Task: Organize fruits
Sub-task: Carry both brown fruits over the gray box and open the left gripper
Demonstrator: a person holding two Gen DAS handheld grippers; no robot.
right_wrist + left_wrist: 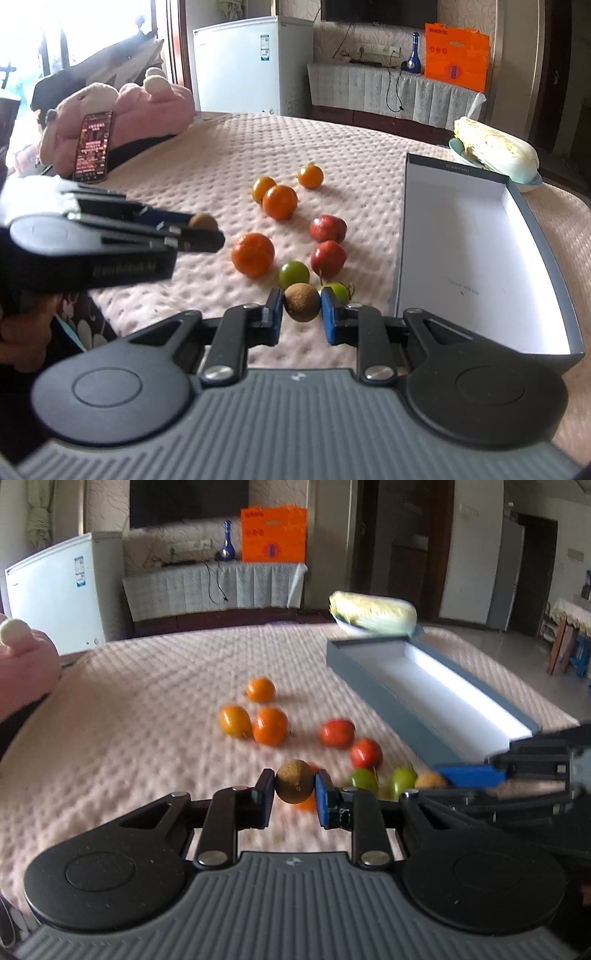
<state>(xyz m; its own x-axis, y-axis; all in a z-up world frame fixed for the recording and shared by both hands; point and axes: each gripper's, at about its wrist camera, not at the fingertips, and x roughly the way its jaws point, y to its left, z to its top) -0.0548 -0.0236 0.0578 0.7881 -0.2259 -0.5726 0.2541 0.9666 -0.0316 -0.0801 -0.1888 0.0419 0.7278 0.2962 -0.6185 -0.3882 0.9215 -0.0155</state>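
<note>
My left gripper [294,788] is shut on a small brown round fruit [294,781], lifted off the pink quilted cover [147,709]. My right gripper [301,308] is shut on a second brown fruit [301,302] low over the cover. In the right wrist view the left gripper [207,230] shows at the left with its brown fruit [202,221]. Loose on the cover lie several orange fruits [280,202], two red ones [327,228] and two green ones [294,275]. An open grey box [461,240] with a white, bare inside stands to the right.
A cabbage in a bowl [495,147] sits behind the box. A pink plush toy [122,107] with a phone [94,146] leaning on it is at the far left. Beyond the cover stand a white fridge [243,62] and an orange bag [456,57].
</note>
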